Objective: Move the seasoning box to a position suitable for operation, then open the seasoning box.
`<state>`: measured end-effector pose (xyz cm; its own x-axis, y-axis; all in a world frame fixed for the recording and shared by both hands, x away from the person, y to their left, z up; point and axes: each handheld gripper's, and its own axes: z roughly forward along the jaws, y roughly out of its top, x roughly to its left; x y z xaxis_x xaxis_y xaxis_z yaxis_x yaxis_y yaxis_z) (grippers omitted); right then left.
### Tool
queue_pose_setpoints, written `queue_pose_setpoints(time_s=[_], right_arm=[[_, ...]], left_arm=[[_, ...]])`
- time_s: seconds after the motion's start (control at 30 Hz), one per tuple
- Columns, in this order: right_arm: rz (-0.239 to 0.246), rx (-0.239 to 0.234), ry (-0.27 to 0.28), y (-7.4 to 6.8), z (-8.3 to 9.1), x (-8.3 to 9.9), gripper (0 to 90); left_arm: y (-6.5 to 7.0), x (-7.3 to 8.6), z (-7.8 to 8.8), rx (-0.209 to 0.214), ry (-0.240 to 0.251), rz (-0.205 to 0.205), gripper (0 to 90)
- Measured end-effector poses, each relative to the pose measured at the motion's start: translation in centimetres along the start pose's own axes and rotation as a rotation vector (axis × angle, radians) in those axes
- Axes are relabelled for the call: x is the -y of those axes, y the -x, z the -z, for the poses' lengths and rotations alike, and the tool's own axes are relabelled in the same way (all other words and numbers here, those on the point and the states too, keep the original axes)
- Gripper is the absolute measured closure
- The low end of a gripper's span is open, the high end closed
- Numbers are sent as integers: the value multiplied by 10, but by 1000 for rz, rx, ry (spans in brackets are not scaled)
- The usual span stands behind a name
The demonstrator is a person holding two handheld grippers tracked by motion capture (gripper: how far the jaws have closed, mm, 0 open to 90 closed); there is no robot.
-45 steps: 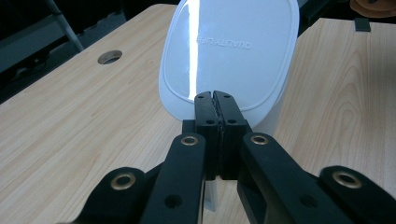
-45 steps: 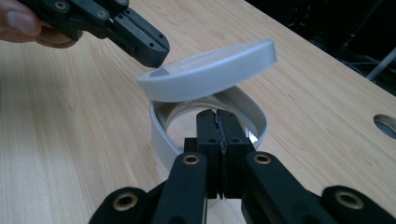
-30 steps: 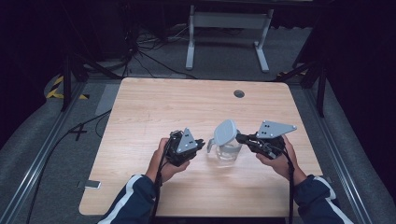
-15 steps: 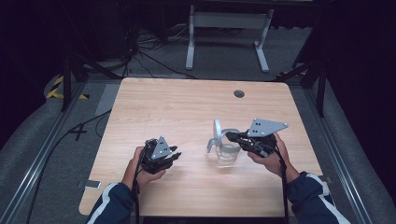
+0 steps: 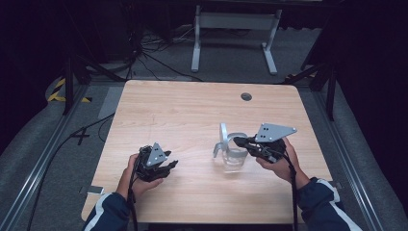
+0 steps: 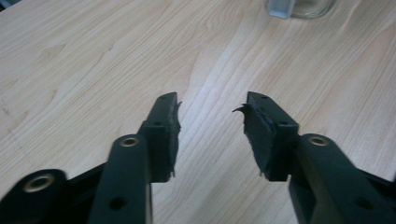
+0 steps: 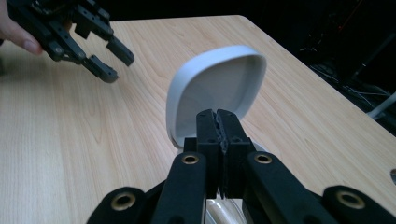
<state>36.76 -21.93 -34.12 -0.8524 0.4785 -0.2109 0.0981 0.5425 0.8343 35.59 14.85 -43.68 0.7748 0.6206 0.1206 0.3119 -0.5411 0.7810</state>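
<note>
The right tool [image 7: 218, 122], jaws pressed together, sits before an upright white lid [image 7: 219, 79] over the wooden table [image 7: 70, 140].

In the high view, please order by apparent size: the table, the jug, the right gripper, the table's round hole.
1. Table
2-3. Jug and right gripper: look alike, unranked
4. Hole

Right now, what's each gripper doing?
Left gripper: jaws open, holding nothing.
Right gripper: jaws closed at the glass jar's raised white lid.
</note>
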Motion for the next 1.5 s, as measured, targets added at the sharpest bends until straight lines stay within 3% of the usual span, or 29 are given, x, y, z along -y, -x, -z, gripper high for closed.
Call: queue_pose_setpoints(time_s=[0.27, 0.4, 0.77, 1.0, 1.13, 1.23, 1.33, 1.43, 1.5], right_arm=[[-27, 39, -8, 14, 20, 15, 854], [-18, 56, -27, 16, 25, 21, 840], [-26, 79, -89, 25, 48, 52, 703], [-43, 116, -142, 26, 67, 84, 601], [-67, 145, -186, 26, 76, 107, 544], [-104, 178, -235, 28, 80, 129, 507], [-129, 219, -291, 30, 83, 147, 463], [-191, 237, -311, 29, 89, 166, 428], [-206, 247, -320, 28, 92, 178, 400]], left_arm=[[-11, 21, 9, -14, -30, 45, 410], [-16, 29, 12, -16, -43, 63, 371], [-18, 47, 12, 6, -85, 58, 295], [-19, 57, 8, 32, -130, 69, 271], [-22, 61, 8, 45, -114, 88, 255], [-23, 64, 7, 54, -96, 125, 233], [-22, 65, 7, 35, -102, 140, 196], [-22, 65, 7, 29, -104, 141, 189], [-22, 65, 7, 28, -104, 151, 179]])
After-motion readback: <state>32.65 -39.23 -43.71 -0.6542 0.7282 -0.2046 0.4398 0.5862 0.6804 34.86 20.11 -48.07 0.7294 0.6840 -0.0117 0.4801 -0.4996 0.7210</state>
